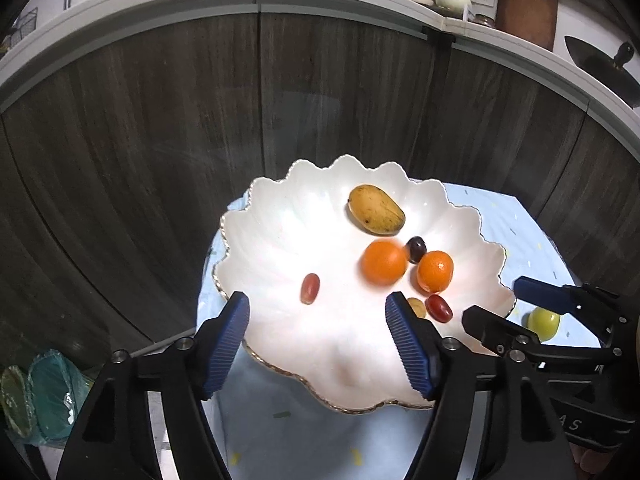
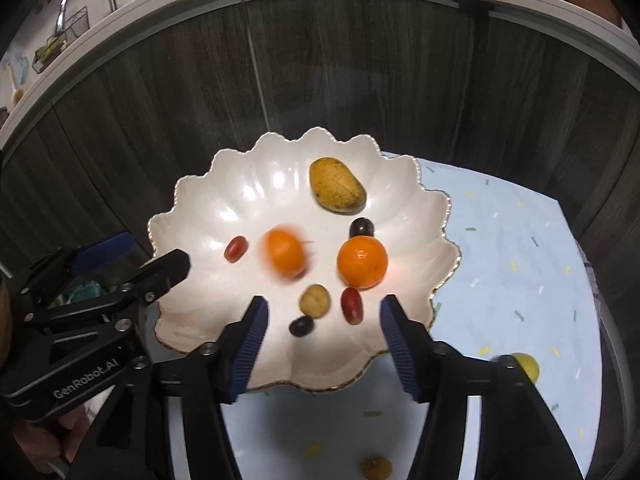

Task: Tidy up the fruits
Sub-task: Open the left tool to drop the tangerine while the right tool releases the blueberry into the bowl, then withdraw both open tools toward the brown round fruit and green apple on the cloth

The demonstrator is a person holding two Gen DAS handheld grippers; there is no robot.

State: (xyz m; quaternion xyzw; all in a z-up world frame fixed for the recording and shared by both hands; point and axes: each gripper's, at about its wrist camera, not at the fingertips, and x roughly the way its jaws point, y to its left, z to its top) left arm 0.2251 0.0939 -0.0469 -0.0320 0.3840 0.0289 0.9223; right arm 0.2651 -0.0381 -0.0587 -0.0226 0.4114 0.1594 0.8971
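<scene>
Currently both grippers, left and right, hover with fingers apart over the plate; judged next: collect the yellow fruit off the desk.

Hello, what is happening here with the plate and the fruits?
A person holding two grippers is gathering fruit onto a white scalloped plate. Both the left gripper and the right gripper have open jaws and hold nothing. A mango, two oranges, grapes and a small brown fruit already lie on the plate; one orange looks blurred. A yellow-green fruit and another brown fruit remain on the blue cloth.
</scene>
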